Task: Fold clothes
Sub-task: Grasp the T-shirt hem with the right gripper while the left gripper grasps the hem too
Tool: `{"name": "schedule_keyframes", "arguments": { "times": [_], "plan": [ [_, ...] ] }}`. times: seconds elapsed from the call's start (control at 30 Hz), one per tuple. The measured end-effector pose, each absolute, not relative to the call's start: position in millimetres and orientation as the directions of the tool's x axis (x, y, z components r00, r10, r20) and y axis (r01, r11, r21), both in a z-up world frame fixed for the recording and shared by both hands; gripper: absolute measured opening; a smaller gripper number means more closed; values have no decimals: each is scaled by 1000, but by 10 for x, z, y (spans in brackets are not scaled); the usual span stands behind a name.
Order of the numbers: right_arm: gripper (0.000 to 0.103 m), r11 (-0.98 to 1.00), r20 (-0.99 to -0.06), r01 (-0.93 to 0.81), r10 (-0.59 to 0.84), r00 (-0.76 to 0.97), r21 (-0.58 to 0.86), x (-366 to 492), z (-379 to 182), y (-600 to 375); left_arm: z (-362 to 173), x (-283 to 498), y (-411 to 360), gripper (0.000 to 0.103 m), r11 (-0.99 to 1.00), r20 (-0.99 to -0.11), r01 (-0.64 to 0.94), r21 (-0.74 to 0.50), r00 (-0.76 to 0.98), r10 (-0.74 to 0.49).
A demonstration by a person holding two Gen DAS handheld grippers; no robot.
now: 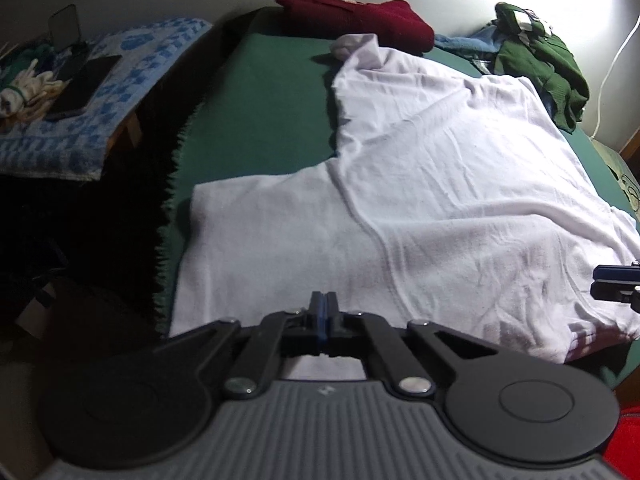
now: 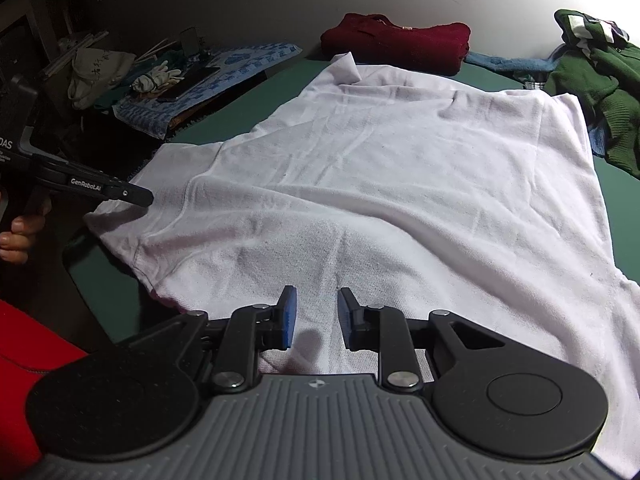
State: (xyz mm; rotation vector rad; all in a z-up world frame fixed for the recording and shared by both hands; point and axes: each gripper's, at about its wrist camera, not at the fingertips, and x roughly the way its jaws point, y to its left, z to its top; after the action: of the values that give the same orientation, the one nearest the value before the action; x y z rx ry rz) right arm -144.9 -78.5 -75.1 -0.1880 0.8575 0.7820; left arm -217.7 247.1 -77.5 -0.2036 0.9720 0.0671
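A white shirt [image 1: 440,180] [image 2: 400,180] lies spread and wrinkled on a green-covered surface [image 1: 272,100] [image 2: 100,272]. In the left wrist view my left gripper [image 1: 324,304] hangs over the shirt's near sleeve, shut, with its blue pads together. I see no cloth between them. The right wrist view shows the left gripper's tip [image 2: 140,198] at that sleeve, held by a hand [image 2: 20,232]. My right gripper [image 2: 316,314] stands open over the shirt's near edge, with a raised crease of cloth below the gap and nothing pinched. It also shows at the edge of the left view, where the right gripper [image 1: 616,288] hovers over the shirt.
A folded maroon garment [image 1: 352,12] [image 2: 400,44] lies at the far edge. A rumpled green garment [image 1: 540,60] [image 2: 592,92] sits on blue cloth at the far right. To the left, a blue patterned towel [image 1: 140,64] [image 2: 224,76] carries a phone [image 1: 86,88] and gloves [image 2: 158,76].
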Motion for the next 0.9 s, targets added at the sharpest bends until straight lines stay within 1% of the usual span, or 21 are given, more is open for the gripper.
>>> {"name": "schedule_keyframes", "arguments": {
  "times": [0.07,0.13,0.17,0.2,0.27,0.3,0.33,0.37,0.4,0.43,0.47,0.5,0.53,0.57,0.6,0.67,0.7,0.73,0.83,0.9],
  "plan": [
    [24,710,-739,-687,545,396,154,-1414,-748,-791,-696,-2336,2659,0,976,-830,-198,-91,556,36],
    [24,709,-740,-686,547,391,162,-1373,-745,-805,-606,-2524,2932,0,959,-831,-283,-1,534,156],
    [25,711,-740,-682,549,388,170,-1347,-746,-820,-614,-2585,3065,0,945,-842,-317,81,485,235],
    [27,713,-742,-678,549,384,178,-1318,-747,-836,-621,-2645,3198,0,924,-845,-346,164,434,312],
    [40,729,-745,-659,541,390,185,-1248,-735,-893,-705,-2673,3387,8,885,-854,-374,278,325,406],
    [41,739,-744,-647,537,397,188,-1214,-722,-928,-747,-2687,3482,8,861,-851,-383,335,269,451],
    [41,748,-744,-636,533,404,191,-1179,-710,-964,-789,-2701,3576,12,835,-844,-388,391,212,493],
    [41,757,-743,-624,529,411,193,-1145,-698,-1000,-727,-2673,3543,21,843,-842,-398,361,250,478],
    [41,768,-742,-611,521,422,193,-1110,-685,-1041,-665,-2645,3509,40,851,-838,-407,331,288,463],
    [41,786,-741,-591,505,443,182,-1075,-672,-1097,-623,-2549,3354,52,878,-833,-374,299,346,431],
    [44,803,-740,-571,487,464,171,-1040,-658,-1154,-581,-2453,3199,69,902,-825,-339,268,403,396],
    [46,821,-740,-549,466,485,157,-1006,-648,-1212,-539,-2356,3043,70,924,-814,-301,238,458,358],
    [48,840,-746,-525,435,504,135,-976,-646,-1277,-497,-2260,2888,70,943,-800,-260,209,509,318],
    [48,853,-755,-507,412,510,124,-951,-647,-1348,-455,-2164,2733,69,959,-783,-218,182,558,275],
    [48,858,-763,-498,403,505,124,-946,-643,-1431,-447,-2082,2567,64,973,-778,-171,153,587,225],
    [48,842,-780,-527,405,477,114,-1052,-611,-1578,-445,-1962,2189,62,997,-780,-20,69,622,66],
    [48,827,-789,-552,406,460,104,-1125,-591,-1644,-448,-1956,2010,62,997,-774,53,54,633,8],
    [48,811,-798,-578,406,445,90,-1203,-572,-1704,-459,-1968,1855,62,992,-772,121,46,634,-41],
    [50,757,-842,-652,379,384,43,-1452,-593,-1824,-560,-2023,1550,64,956,-815,293,-22,549,-187],
    [50,738,-864,-671,381,330,70,-1549,-659,-1847,-623,-2100,1432,64,919,-850,391,-48,467,-243]
  ]
}}
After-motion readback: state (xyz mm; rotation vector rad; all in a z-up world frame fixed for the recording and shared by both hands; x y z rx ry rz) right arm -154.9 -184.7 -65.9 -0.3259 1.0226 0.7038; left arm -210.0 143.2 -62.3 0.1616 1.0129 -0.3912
